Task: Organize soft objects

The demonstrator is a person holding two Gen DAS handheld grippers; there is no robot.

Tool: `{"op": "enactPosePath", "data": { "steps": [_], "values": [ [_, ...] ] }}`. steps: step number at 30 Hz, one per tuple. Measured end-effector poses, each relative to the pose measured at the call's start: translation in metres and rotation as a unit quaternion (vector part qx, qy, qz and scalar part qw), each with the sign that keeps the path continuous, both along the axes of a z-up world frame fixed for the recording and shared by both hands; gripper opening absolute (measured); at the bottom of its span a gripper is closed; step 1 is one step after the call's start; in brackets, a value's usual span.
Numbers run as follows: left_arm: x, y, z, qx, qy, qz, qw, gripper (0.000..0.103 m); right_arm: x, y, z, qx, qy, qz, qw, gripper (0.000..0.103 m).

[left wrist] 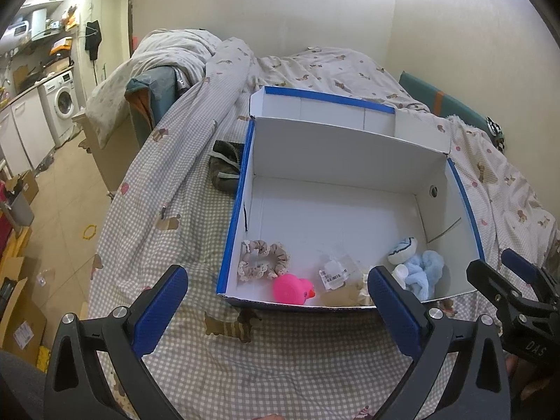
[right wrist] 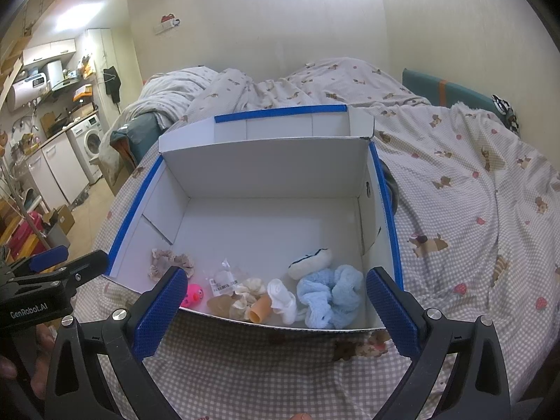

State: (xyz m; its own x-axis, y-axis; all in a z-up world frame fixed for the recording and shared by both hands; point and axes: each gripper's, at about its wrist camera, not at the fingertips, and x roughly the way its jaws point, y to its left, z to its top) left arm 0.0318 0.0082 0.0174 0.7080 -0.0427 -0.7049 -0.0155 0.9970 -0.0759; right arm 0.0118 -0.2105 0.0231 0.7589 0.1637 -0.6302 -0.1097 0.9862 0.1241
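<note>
A white box with blue edges (right wrist: 266,231) sat open on a checked bedspread (right wrist: 455,210), its soft contents lined along the near wall: a beige scrunchie (left wrist: 263,259) at 9 o'clock, a pink rubber duck (left wrist: 292,288) beside it, and a light blue scrunchie (right wrist: 330,295) toward 3 o'clock. The left gripper (left wrist: 278,309) and right gripper (right wrist: 276,309) both hovered at 6 o'clock, spread wide and empty.

Left wrist view: right finger (left wrist: 395,306) covered part of the cream scrunchie (left wrist: 364,292). Dark bundle (left wrist: 224,168) half hidden behind box wall (left wrist: 241,203), possibly a garment. Right wrist view: left finger (right wrist: 162,302) hid most of the pink duck (right wrist: 193,295). Label print (right wrist: 222,285) too small to read.
</note>
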Motion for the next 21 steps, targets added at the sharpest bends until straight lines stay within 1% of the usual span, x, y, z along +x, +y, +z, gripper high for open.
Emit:
{"op": "enactPosePath", "data": {
  "steps": [21],
  "values": [
    [0.0003,0.0013,-0.0012,-0.003,0.002,-0.004,1.0,0.102,-0.0004,0.0,0.0007,0.001,0.0,0.0,1.0,0.103]
  ]
}}
